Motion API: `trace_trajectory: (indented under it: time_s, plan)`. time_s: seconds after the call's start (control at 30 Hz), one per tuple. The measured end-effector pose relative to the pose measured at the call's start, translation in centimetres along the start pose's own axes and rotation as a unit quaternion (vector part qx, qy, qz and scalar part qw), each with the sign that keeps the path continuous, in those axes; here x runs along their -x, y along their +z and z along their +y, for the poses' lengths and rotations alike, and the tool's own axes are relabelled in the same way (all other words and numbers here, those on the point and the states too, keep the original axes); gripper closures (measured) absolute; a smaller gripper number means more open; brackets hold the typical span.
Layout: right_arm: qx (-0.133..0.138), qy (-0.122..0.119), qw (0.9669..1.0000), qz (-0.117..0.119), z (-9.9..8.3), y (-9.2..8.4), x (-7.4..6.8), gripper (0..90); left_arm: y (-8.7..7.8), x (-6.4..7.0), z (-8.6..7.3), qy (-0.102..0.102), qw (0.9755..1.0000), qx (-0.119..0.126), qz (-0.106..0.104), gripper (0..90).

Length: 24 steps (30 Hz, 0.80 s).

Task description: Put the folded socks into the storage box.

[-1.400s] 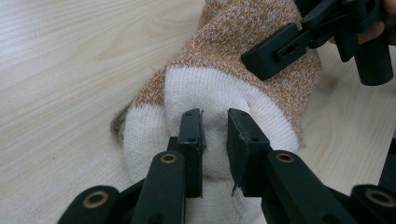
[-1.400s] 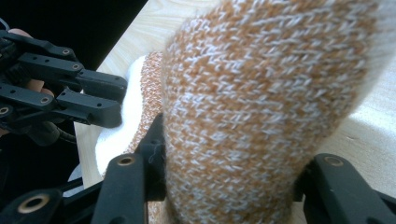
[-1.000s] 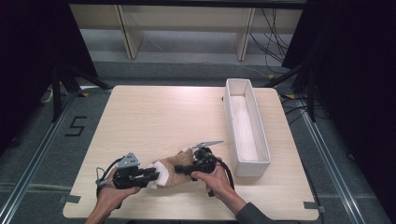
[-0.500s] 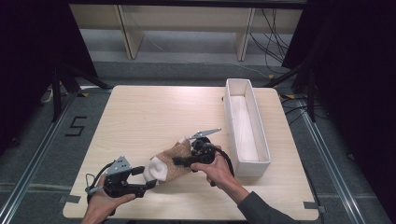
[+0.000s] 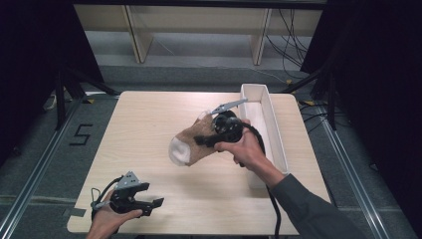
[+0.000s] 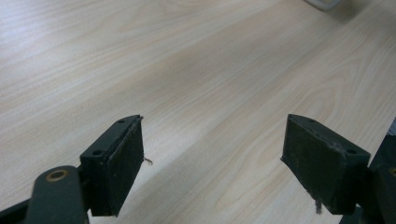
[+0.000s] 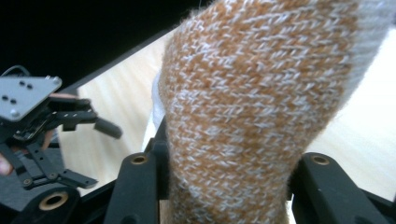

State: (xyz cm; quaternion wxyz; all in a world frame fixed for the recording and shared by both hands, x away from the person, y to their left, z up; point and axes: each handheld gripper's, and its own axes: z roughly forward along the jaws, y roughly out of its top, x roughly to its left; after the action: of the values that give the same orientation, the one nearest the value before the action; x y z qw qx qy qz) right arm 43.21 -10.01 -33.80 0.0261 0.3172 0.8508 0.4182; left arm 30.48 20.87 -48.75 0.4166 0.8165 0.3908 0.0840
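Nearest me, the left gripper [image 5: 149, 204] sat low at the front edge of the table [image 5: 149, 124], its jaws having just swung wide apart with nothing between them but bare light wood. Further in, the right gripper [image 5: 201, 141] was clamped around a knitted brown-and-white sock [image 5: 191, 143], holding it up off the tabletop just beside the long white tray [image 5: 271, 122]. To my eye the sock was bound for that tray, and doing it well meant keeping the pinch firm, carrying the dangling white toe clear over the near wall, and letting go only once the whole bundle hung inside. Beyond the table stood pale shelving legs on a grey floor, cables trailing at the right, dark curtains either side.
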Motion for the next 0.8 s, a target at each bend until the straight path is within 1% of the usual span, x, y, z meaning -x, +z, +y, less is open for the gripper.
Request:
trace_trajectory:
  time_s: [0.03,0.07,0.1,0.13,0.17,0.2,0.23,0.27,0.3,0.33,0.37,0.4,0.43,0.5,0.53,0.57,0.6,0.63,0.67,0.7,0.73,0.77,0.8]
  plan:
    - [-0.003,-0.005,1.0000,-0.007,0.3,-0.6,0.3,57.4,0.1,0.1,-0.1,-0.005,1.0000,0.001,-0.003,19.8]
    - [-0.001,-0.009,0.9999,-0.013,0.6,-1.1,0.5,57.4,0.2,-0.1,-0.1,0.005,0.9999,-0.006,-0.007,19.7]
    - [0.000,-0.013,0.9998,-0.018,0.9,-1.6,0.8,57.4,0.1,-0.2,-0.1,0.010,0.9999,-0.011,-0.005,19.5]
    - [0.001,-0.021,0.9994,-0.026,1.1,-2.2,1.1,57.4,0.2,-0.2,-0.1,0.003,0.9999,-0.009,-0.004,19.4]
    - [0.001,-0.026,0.9990,-0.036,1.3,-2.7,1.4,57.4,0.2,-0.3,-0.2,0.011,0.9998,-0.014,-0.006,19.4]
    - [-0.002,-0.019,0.9989,-0.042,1.4,-3.2,1.5,57.4,0.2,-0.3,-0.2,0.009,0.9999,-0.014,-0.003,19.4]
    - [-0.001,-0.024,0.9986,-0.046,1.5,-3.7,1.7,57.3,0.2,-0.4,-0.3,0.011,0.9998,-0.015,-0.004,19.4]
    - [-0.002,-0.025,0.9983,-0.052,1.6,-4.1,1.9,57.4,0.4,-0.3,-0.3,0.001,1.0000,-0.008,-0.005,19.4]
    - [-0.006,-0.027,0.9978,-0.060,1.6,-4.7,2.1,57.4,0.5,-0.3,-0.3,-0.003,0.9999,-0.010,-0.002,19.4]
    - [-0.008,-0.031,0.9973,-0.066,1.7,-5.3,2.5,57.4,0.4,-0.4,-0.4,0.008,0.9998,-0.020,-0.002,19.4]
    - [-0.012,-0.024,0.9970,-0.073,1.7,-5.8,2.6,57.4,0.4,-0.4,-0.4,0.009,0.9998,-0.020,-0.002,19.5]
    - [-0.006,-0.025,0.9966,-0.078,1.7,-6.2,2.9,57.4,0.4,-0.4,-0.4,0.010,0.9998,-0.018,-0.001,19.8]
    - [-0.006,-0.025,0.9967,-0.077,1.7,-6.8,3.1,57.4,0.4,-0.5,-0.4,0.008,0.9998,-0.017,0.000,20.2]
    - [-0.003,-0.031,0.9957,-0.087,1.6,-7.9,3.8,57.3,0.4,-0.6,-0.5,0.006,0.9998,-0.018,0.001,20.2]
    - [0.000,-0.029,0.9950,-0.095,1.6,-8.4,4.0,57.3,0.4,-0.7,-0.5,0.006,0.9998,-0.018,0.000,20.1]
    - [0.003,-0.032,0.9945,-0.100,1.5,-8.9,4.3,57.3,0.5,-0.7,-0.6,0.004,0.9998,-0.018,-0.003,20.2]
    - [0.000,-0.033,0.9940,-0.105,1.4,-9.5,4.6,57.3,0.6,-0.6,-0.6,-0.007,0.9999,-0.013,0.000,20.2]
    - [0.003,-0.031,0.9932,-0.112,1.4,-9.9,4.8,57.3,0.6,-0.8,-0.6,0.002,0.9997,-0.023,-0.001,20.2]
    - [0.006,-0.033,0.9923,-0.119,1.3,-10.4,5.2,57.3,0.7,-0.8,-0.7,-0.002,0.9997,-0.023,-0.002,20.2]
    - [0.003,-0.027,0.9922,-0.122,1.2,-10.9,5.5,57.3,0.7,-0.8,-0.7,0.000,0.9997,-0.024,-0.003,20.3]
    - [0.008,-0.027,0.9913,-0.129,1.1,-11.3,5.8,57.3,0.7,-0.8,-0.8,-0.002,0.9998,-0.020,-0.002,20.4]
    - [0.008,-0.022,0.9907,-0.134,1.0,-11.7,6.1,57.3,0.8,-0.8,-0.8,-0.002,0.9997,-0.022,-0.005,20.5]
    - [0.010,-0.028,0.9894,-0.142,0.9,-12.1,6.6,57.3,0.8,-0.8,-0.7,-0.002,0.9997,-0.024,-0.007,20.5]
